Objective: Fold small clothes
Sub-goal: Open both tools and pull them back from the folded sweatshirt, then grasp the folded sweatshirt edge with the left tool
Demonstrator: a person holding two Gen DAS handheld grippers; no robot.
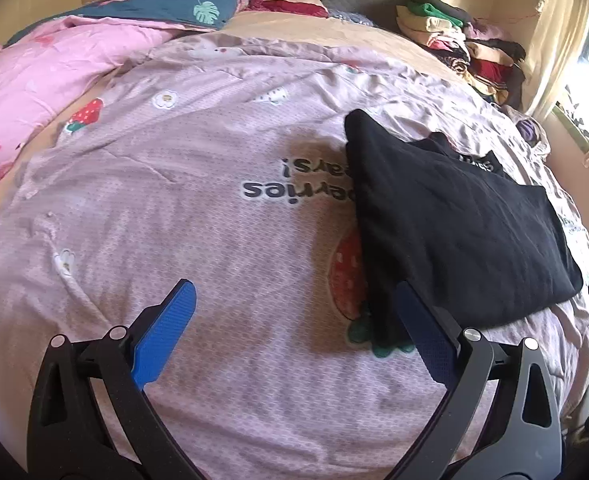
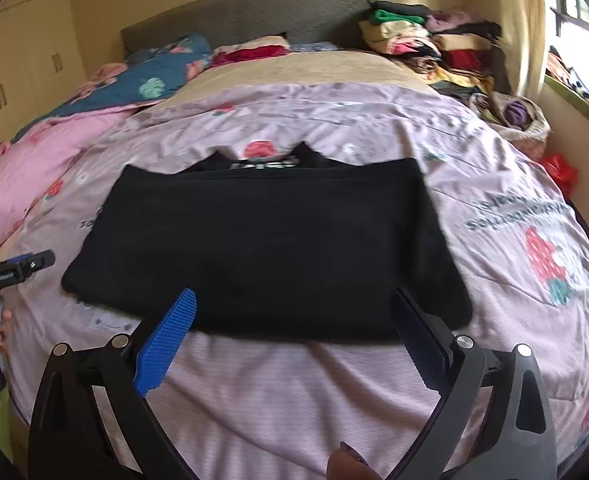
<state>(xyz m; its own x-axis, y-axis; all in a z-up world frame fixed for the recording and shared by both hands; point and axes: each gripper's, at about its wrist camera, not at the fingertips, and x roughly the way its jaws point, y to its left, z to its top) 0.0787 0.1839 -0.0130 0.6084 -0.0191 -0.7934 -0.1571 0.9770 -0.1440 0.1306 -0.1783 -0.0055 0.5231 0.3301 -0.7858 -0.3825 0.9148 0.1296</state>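
Observation:
A black garment (image 2: 270, 244), folded into a rough rectangle, lies flat on the pale pink strawberry-print bedspread (image 2: 278, 392). In the left wrist view the same black garment (image 1: 454, 220) sits to the right of centre. My left gripper (image 1: 296, 300) hovers open over the bedspread (image 1: 174, 208) beside the garment's near left corner, its right finger (image 1: 422, 332) at the cloth's edge, nothing between the pads. My right gripper (image 2: 294, 312) stands open just in front of the garment's near edge, holding nothing. The left gripper's body (image 2: 14, 268) shows at the left edge of the right wrist view.
A pink quilt (image 1: 34, 80) and a blue leaf-print blanket (image 1: 174, 4) lie at the bed's left. Piled clothes (image 2: 426, 44) stack up at the far right by the grey headboard (image 2: 246, 12). A curtain and window (image 2: 574, 12) are on the right, and cupboards (image 2: 26, 60) on the left.

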